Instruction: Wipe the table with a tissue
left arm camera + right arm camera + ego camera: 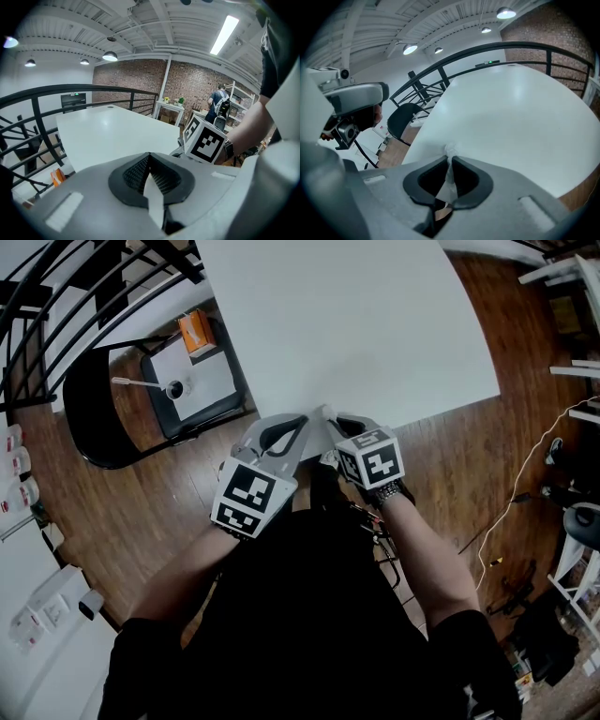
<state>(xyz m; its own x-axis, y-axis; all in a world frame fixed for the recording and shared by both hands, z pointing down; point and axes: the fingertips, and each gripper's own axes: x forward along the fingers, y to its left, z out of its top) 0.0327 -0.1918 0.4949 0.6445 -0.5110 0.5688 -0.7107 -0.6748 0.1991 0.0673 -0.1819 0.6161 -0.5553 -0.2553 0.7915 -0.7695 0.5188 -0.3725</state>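
The white table (347,324) fills the upper middle of the head view. Both grippers meet at its near edge. My left gripper (300,423) is shut, and a white strip of tissue (154,194) is pinched between its dark pads. My right gripper (332,420) is shut on a crumpled bit of the tissue (450,172), which pokes out past its fingertips over the table edge. In the head view the tissue (324,413) shows only as a small white tuft between the two gripper tips. The right gripper's marker cube (206,140) appears close by in the left gripper view.
A black chair (178,390) left of the table carries a white board, an orange packet (197,332) and a small cup. A black railing (66,296) runs along the far left. Cables (525,484) and white furniture stand on the wooden floor at right.
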